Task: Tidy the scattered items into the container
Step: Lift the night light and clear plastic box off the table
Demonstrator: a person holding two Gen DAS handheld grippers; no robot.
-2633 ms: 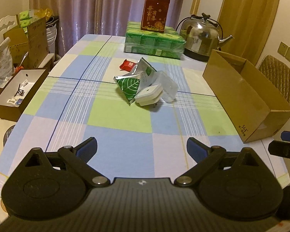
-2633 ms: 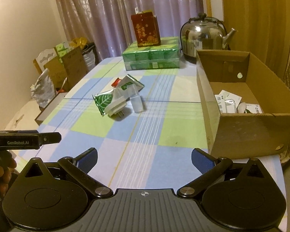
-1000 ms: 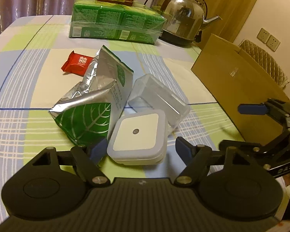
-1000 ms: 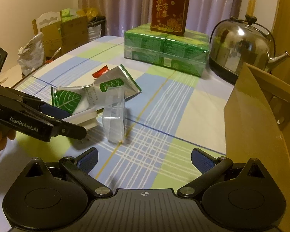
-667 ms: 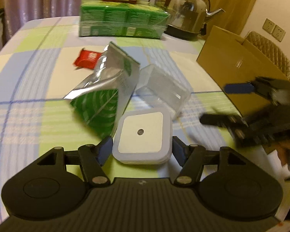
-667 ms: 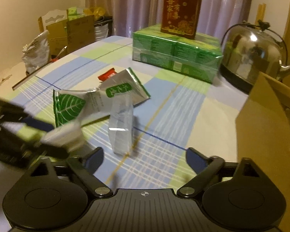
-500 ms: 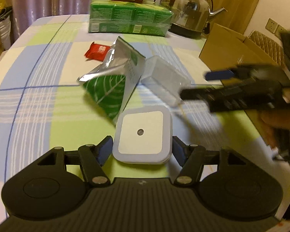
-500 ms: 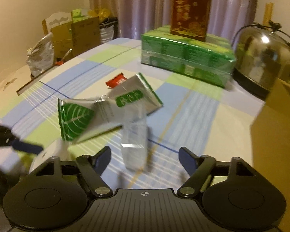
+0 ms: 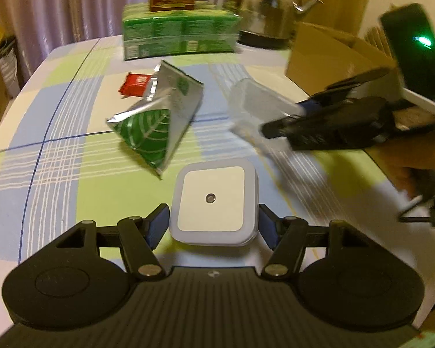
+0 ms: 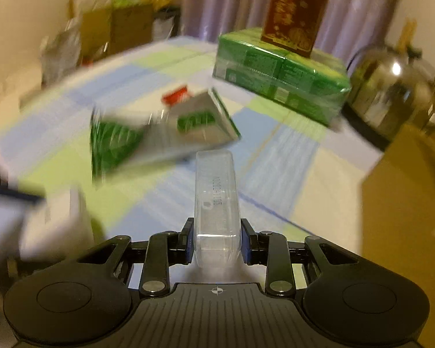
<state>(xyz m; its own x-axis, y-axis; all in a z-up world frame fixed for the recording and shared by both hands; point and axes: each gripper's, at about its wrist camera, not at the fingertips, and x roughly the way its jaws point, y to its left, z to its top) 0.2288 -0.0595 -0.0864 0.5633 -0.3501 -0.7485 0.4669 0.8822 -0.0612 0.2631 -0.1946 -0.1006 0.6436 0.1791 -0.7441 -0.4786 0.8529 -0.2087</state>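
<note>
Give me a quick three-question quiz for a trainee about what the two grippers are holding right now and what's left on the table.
1. True or false: the left gripper is shut on the white square night light.
2. What does the right gripper hold? A) the red snack packet B) the clear plastic case C) the kettle
3. Fill in: the red snack packet lies just behind the green and silver ____ on the checked tablecloth.

Key: 1 true; 2 B; 3 foil pouch.
</note>
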